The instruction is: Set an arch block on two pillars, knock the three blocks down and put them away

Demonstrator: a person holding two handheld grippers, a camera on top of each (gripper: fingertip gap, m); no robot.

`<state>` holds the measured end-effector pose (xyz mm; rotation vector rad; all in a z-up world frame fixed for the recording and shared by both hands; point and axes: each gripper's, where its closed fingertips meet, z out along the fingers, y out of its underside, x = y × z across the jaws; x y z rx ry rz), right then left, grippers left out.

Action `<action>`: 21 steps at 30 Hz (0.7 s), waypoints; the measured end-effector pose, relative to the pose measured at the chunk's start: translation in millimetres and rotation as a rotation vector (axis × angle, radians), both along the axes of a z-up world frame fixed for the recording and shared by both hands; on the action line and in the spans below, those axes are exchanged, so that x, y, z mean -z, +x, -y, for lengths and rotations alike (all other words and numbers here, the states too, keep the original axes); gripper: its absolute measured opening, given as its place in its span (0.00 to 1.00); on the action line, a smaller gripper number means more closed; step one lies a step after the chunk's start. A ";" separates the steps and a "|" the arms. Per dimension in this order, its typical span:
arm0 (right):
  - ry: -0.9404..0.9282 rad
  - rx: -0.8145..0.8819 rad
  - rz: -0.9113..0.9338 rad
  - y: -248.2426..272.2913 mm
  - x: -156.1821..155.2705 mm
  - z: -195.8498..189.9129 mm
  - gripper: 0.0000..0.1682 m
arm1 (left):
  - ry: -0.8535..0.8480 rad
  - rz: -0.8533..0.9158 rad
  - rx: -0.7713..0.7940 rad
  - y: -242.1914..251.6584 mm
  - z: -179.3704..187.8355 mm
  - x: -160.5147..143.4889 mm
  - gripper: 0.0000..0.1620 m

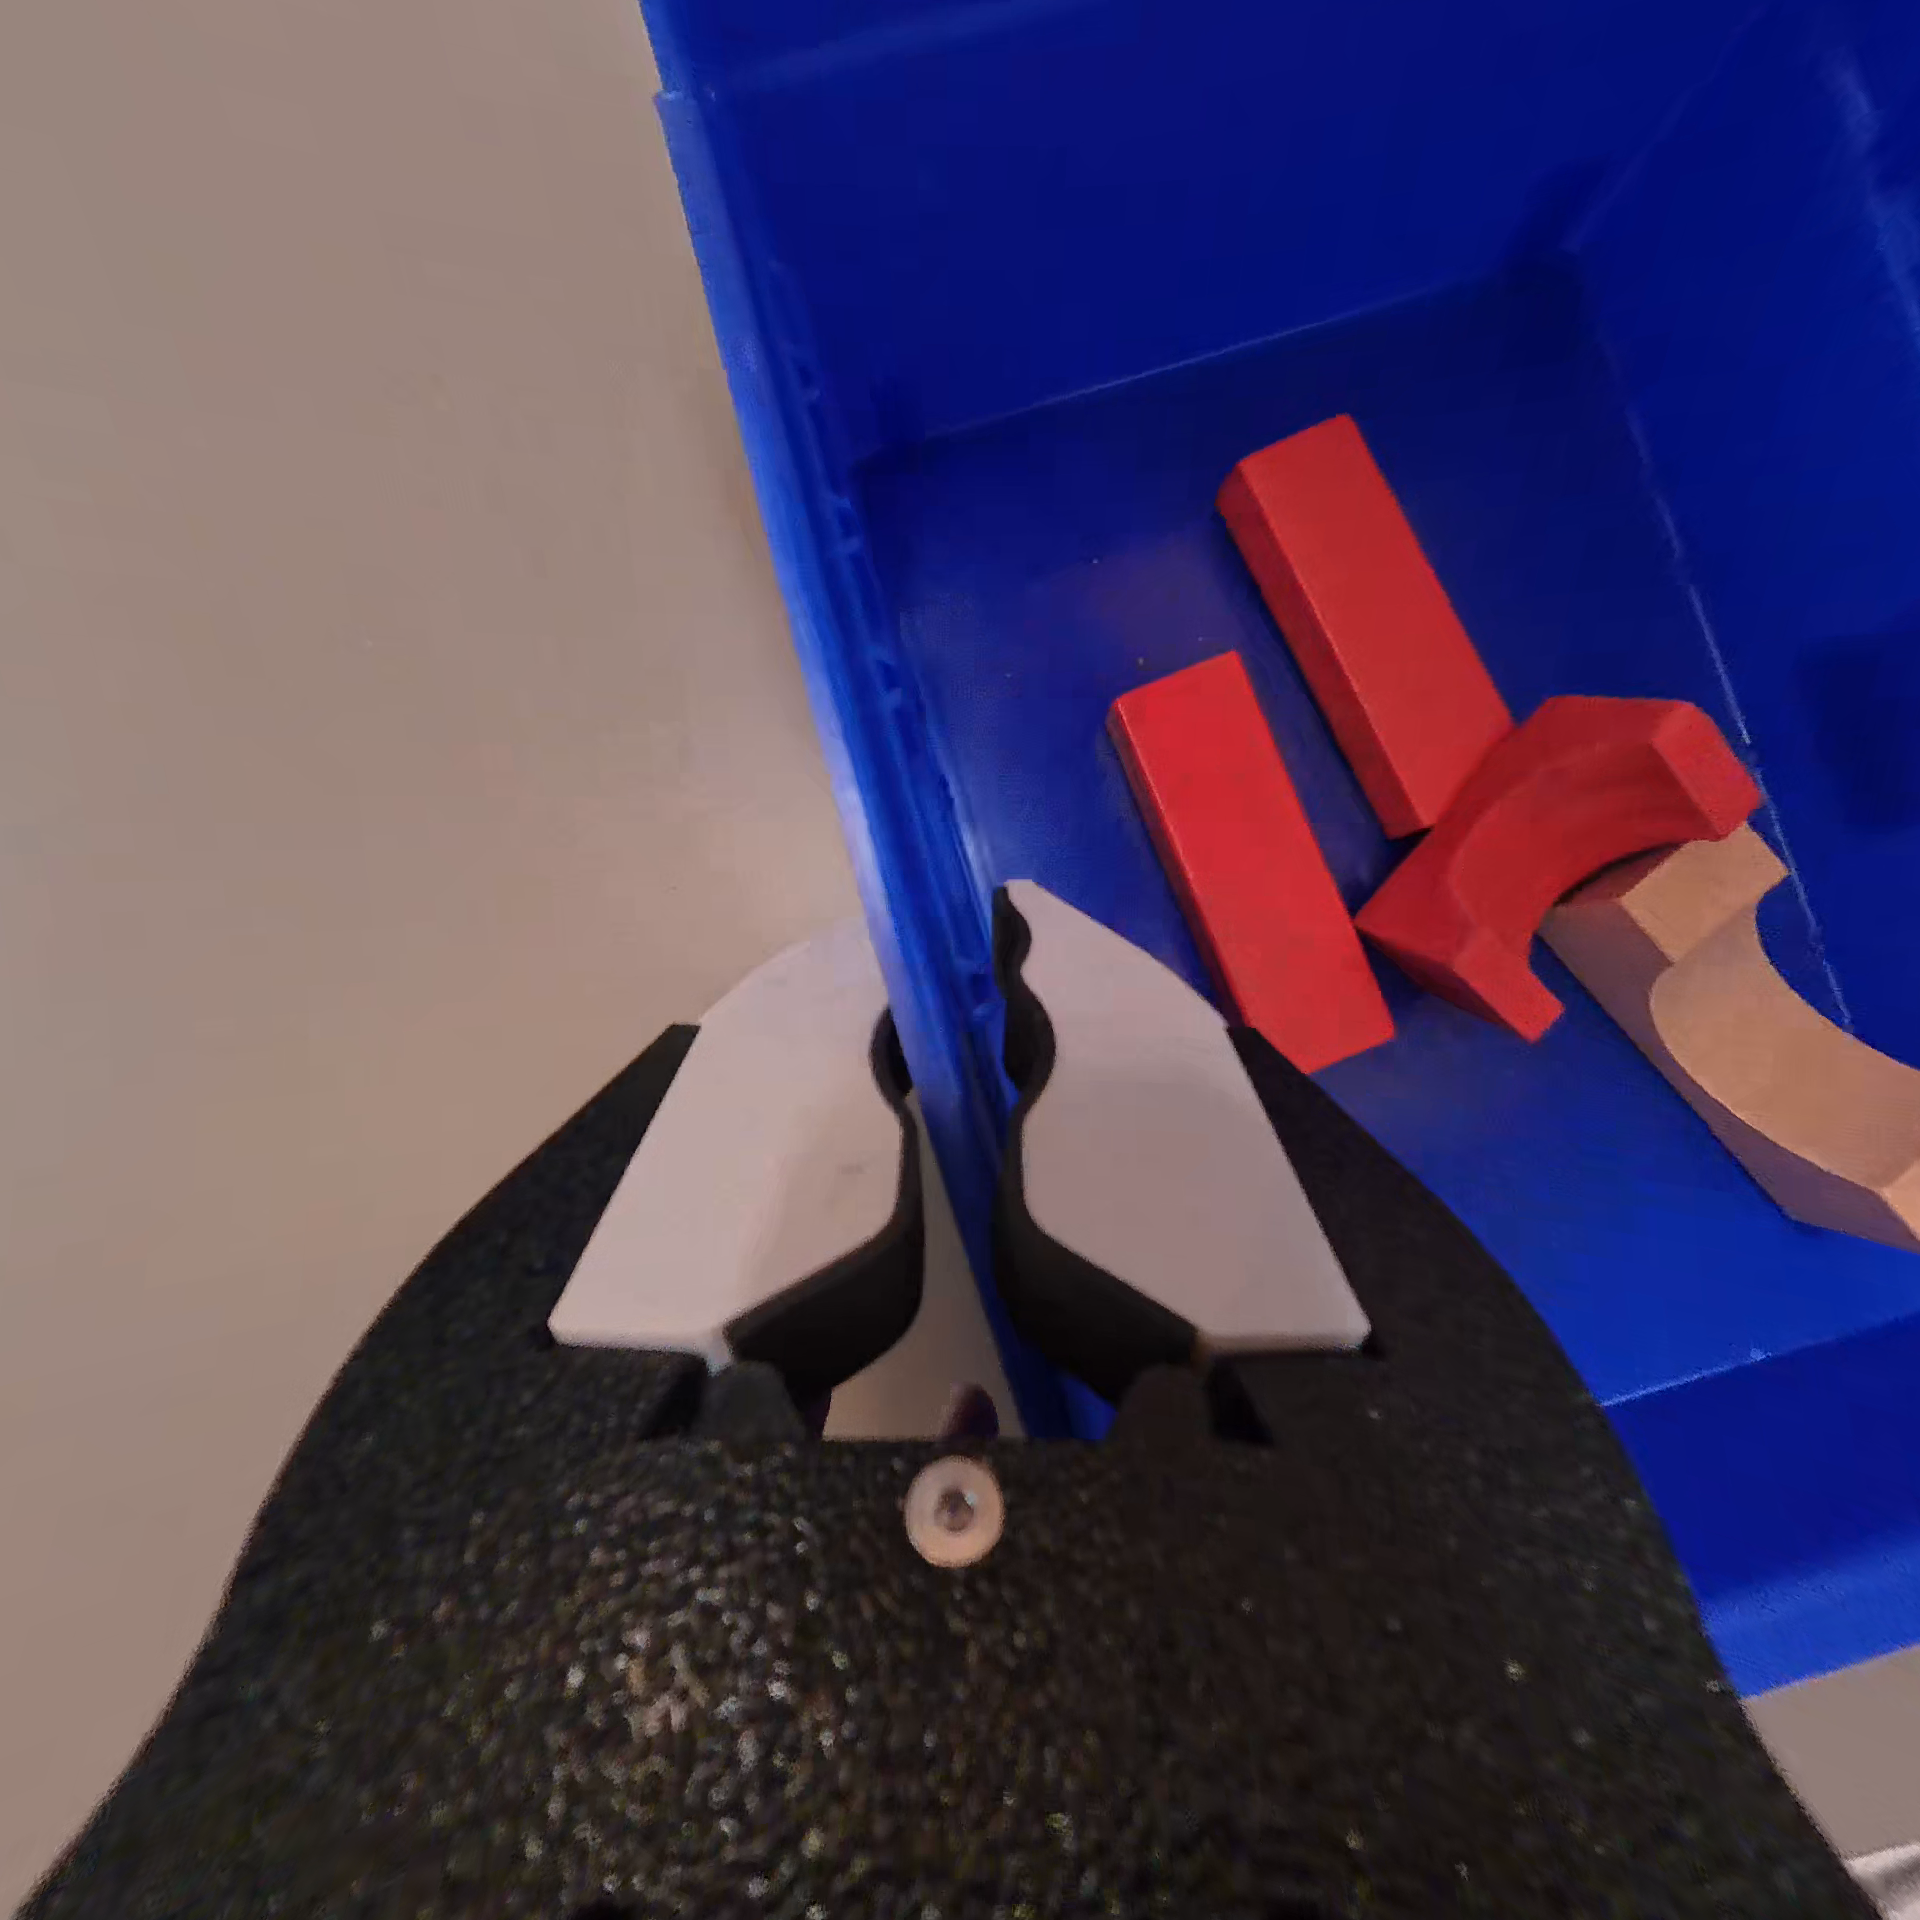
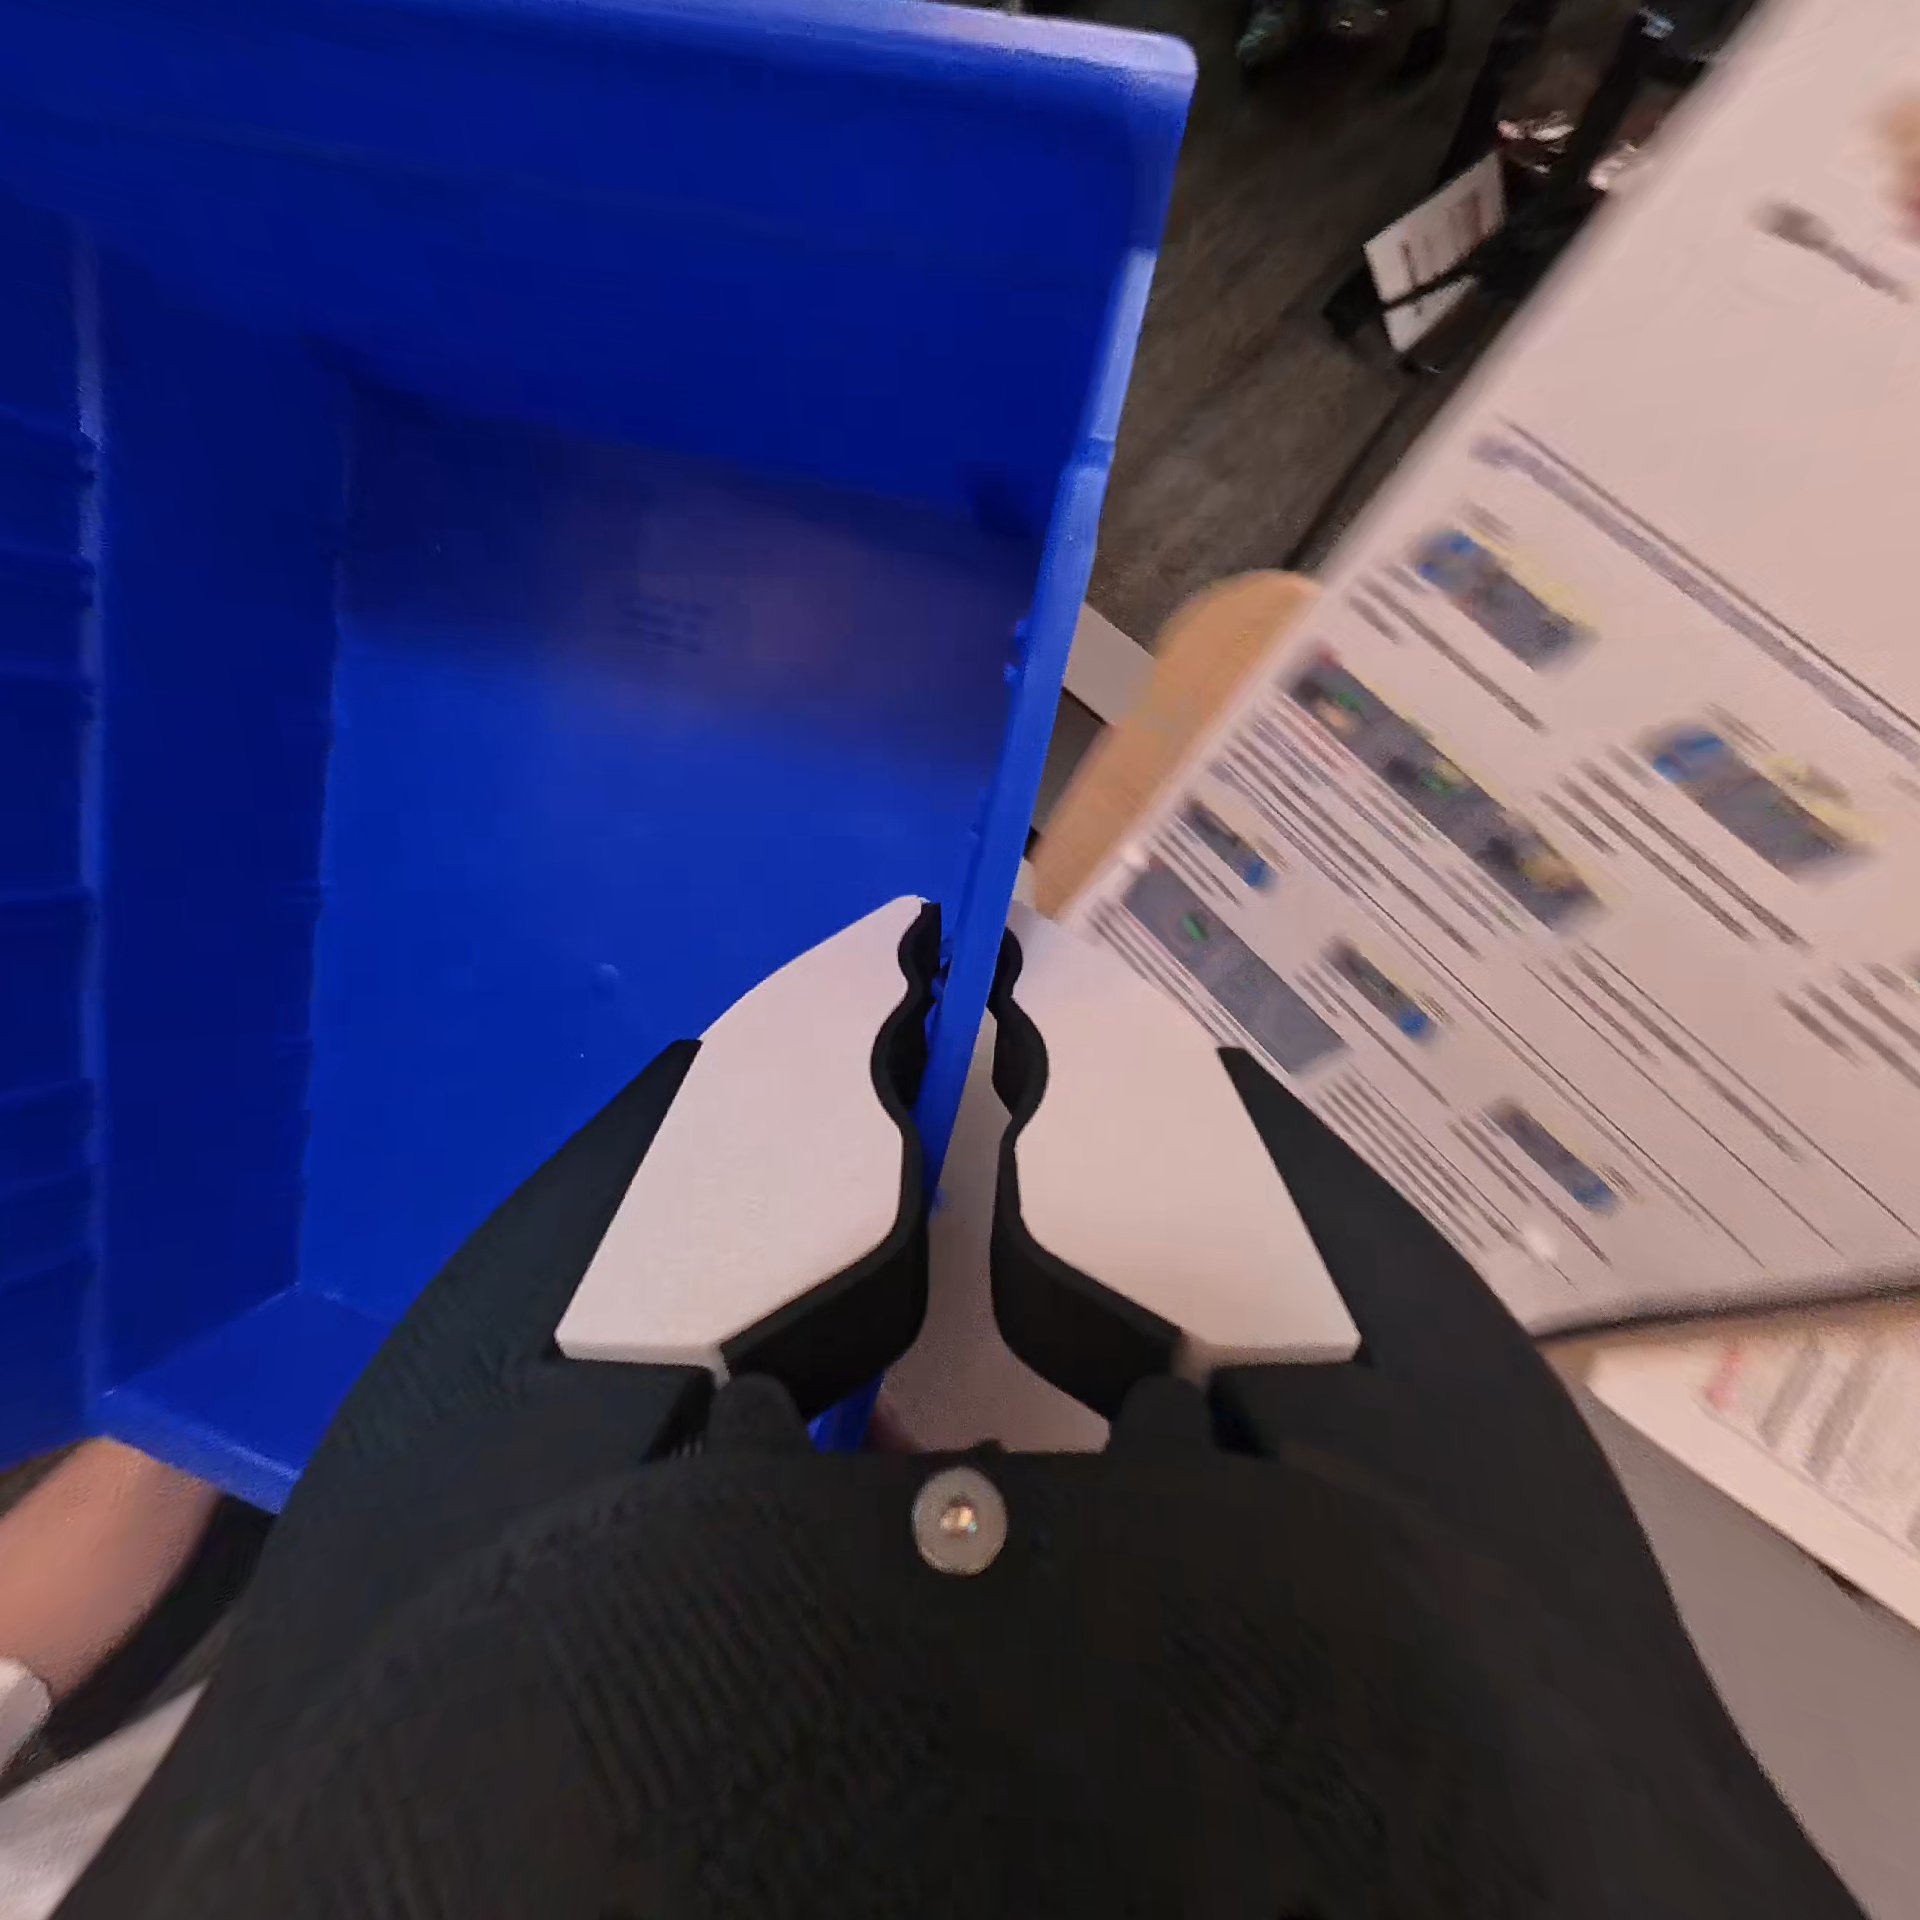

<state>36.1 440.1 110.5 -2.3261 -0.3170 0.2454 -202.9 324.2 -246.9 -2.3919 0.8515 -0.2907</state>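
A blue plastic bin (image 1: 1039,260) fills the right of the left wrist view. My left gripper (image 1: 951,966) is shut on its left wall, one finger outside and one inside. In the bin lie two red rectangular blocks (image 1: 1247,862) (image 1: 1361,623), a red arch block (image 1: 1558,831) and a plain wooden arch block (image 1: 1745,1018). In the right wrist view my right gripper (image 2: 961,956) is shut on the right wall of the blue bin (image 2: 623,520), with one finger on each side. The blocks are out of sight in this view.
A beige tabletop (image 1: 364,623) lies left of the bin. Right of the bin stands a white box printed with pictures (image 2: 1558,779) and loose printed sheets (image 2: 1787,1455). A light wooden piece (image 2: 1164,717) sits behind the wall. A person's arm (image 2: 94,1558) shows at lower left. The floor beyond is dark. The grippers' ends are close to 45 cm from one another.
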 end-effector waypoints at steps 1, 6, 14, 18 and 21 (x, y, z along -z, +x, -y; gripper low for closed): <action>-0.003 0.024 0.009 29.2 -1.9 18.2 0.05 | -0.003 -0.004 0.002 -2.6 -3.6 0.1 0.06; -0.020 0.197 0.028 186.2 24.0 117.0 0.05 | -0.021 -0.019 -0.001 -15.5 -30.1 0.1 0.05; -0.175 0.430 -0.072 370.2 164.8 262.3 0.05 | -0.049 -0.036 -0.003 -33.0 -95.8 0.5 0.04; -0.244 0.505 -0.102 426.9 233.5 299.3 0.06 | -0.066 -0.052 0.002 -43.9 -136.7 0.6 0.04; -0.294 0.538 -0.135 452.1 275.7 311.1 0.06 | -0.069 -0.068 -0.003 -52.9 -162.7 1.0 0.04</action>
